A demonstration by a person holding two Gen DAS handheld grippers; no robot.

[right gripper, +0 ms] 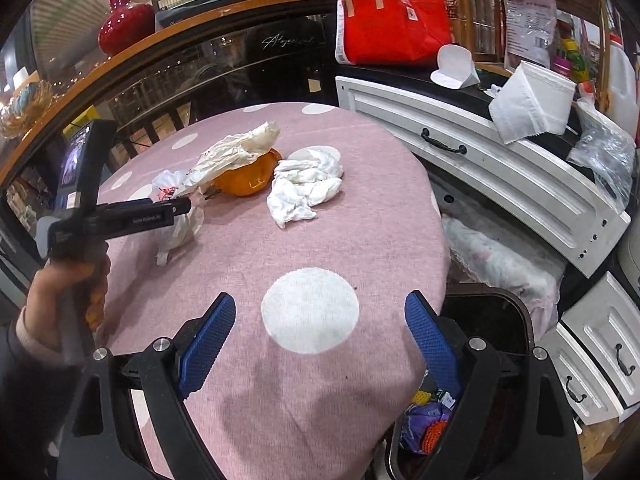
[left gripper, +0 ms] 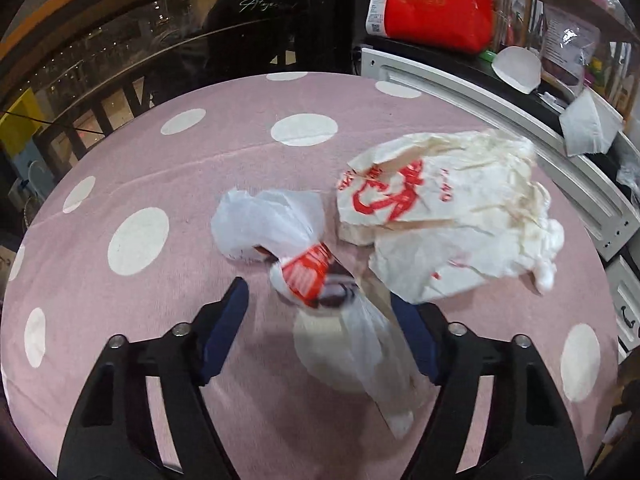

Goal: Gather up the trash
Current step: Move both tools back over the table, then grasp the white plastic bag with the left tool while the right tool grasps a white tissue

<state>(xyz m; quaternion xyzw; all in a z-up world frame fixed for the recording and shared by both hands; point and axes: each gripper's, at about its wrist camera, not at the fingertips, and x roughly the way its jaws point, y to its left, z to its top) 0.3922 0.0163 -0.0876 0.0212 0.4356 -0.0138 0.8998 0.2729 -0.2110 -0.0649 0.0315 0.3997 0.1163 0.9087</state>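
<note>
Two grippers are mine: the left gripper (left gripper: pixel 320 308) straddles a white plastic bag (left gripper: pixel 352 344) at lower centre of its view on the table (left gripper: pixel 160 168), pads not pressing. My right gripper (right gripper: pixel 320 344) is spread, empty, beside the bin (right gripper: pixel 492 320).

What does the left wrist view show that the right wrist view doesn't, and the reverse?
Left wrist only: the red printing on the paper wrapper, and the tied plastic bag lying between the left gripper fingers, off the left pad at least.

Right wrist only: the open trash bin beside the table, an orange bowl under the wrapper, a crumpled white tissue, and the right gripper, open and empty.

Both: the pink dotted tablecloth, wrapper, plastic bag and red tote bag.
</note>
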